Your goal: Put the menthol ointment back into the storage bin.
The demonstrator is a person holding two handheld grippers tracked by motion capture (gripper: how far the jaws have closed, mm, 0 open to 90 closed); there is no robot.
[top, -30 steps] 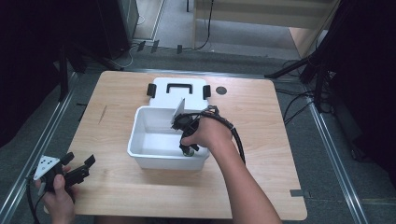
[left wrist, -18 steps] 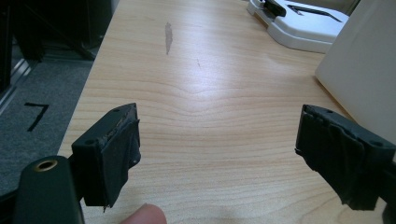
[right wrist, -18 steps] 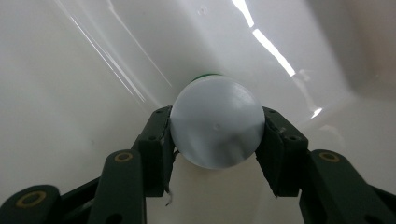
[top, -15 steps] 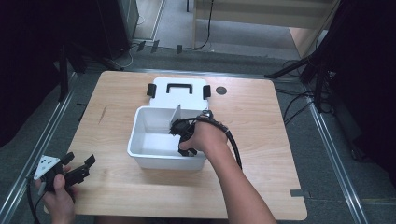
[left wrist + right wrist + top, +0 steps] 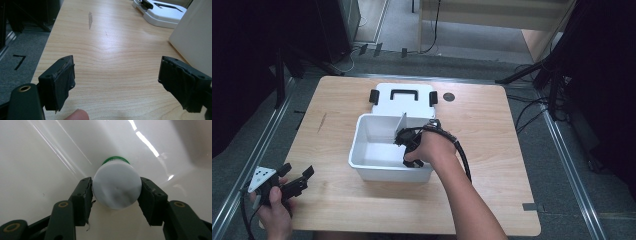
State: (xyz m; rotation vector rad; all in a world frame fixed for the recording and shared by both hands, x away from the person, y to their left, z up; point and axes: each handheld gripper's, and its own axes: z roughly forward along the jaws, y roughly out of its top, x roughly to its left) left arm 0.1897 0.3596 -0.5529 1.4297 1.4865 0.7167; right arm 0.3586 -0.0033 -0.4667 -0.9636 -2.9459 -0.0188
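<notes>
A white plastic bin [image 5: 382,173] stands mid-table, with a grey divider [image 5: 401,127] upright inside it. My right gripper [image 5: 408,150] reaches down into the bin's right part. In the right gripper view its jaws press on both sides of a small bottle [image 5: 116,185] with a round white end and a green band, which lies against the bin's white wall [image 5: 37,157]. My left gripper [image 5: 298,173] is held low at the table's front left corner, far from the bin. Its fingers [image 5: 60,80] stand wide apart, open, with bare wood between them.
The bin's white lid [image 5: 402,98], with a black handle and black latches, lies flat behind the bin. A small black disc [image 5: 449,96] sits on the table to the lid's right. The bin's outer wall [image 5: 195,37] rises to the left gripper's right.
The right hand has shifted slightly left inside the bin. The left gripper has stayed in place.
</notes>
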